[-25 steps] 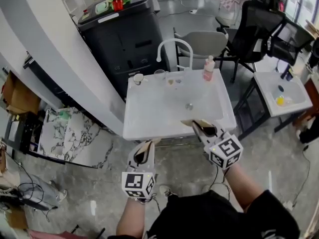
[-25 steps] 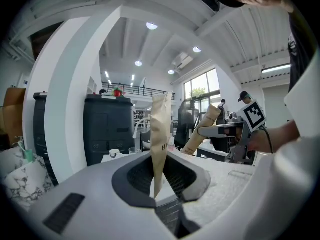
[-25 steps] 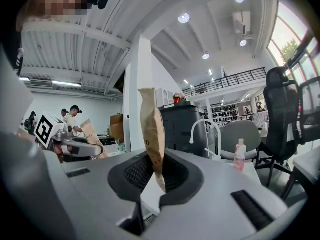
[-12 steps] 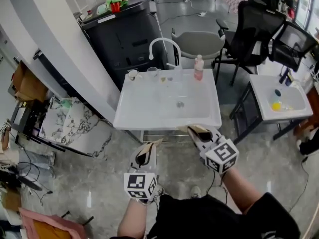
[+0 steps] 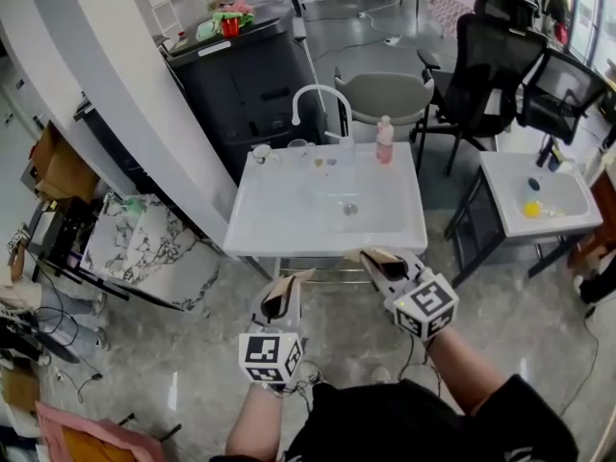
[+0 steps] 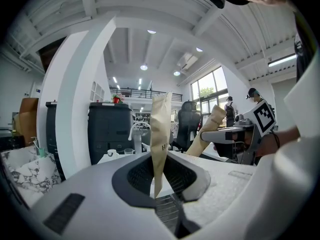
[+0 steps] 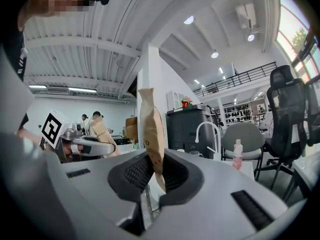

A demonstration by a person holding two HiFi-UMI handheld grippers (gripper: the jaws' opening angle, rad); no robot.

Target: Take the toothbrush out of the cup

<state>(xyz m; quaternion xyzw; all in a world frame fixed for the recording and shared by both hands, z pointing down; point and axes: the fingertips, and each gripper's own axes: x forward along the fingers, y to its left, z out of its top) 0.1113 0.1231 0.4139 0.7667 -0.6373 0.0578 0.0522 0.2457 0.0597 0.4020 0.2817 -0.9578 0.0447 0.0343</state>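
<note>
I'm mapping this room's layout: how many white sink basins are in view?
2: the centre basin, with the white faucet, and the right basin near the black chairs. More may be hidden out of frame.

The left gripper (image 6: 160, 114) is pointing level toward a sink (image 6: 103, 159) and faucet (image 6: 134, 128), its tan jaws pressing together with nothing between them. At 3 o'clock the right gripper (image 6: 217, 113) is hovering, its marker cube (image 6: 263, 116) facing the camera. At 9 o'clock a black cabinet (image 6: 109, 131) is standing beside a white pillar (image 6: 75, 114).

Overhead and level views — shared sink (image 5: 279, 221)
</note>
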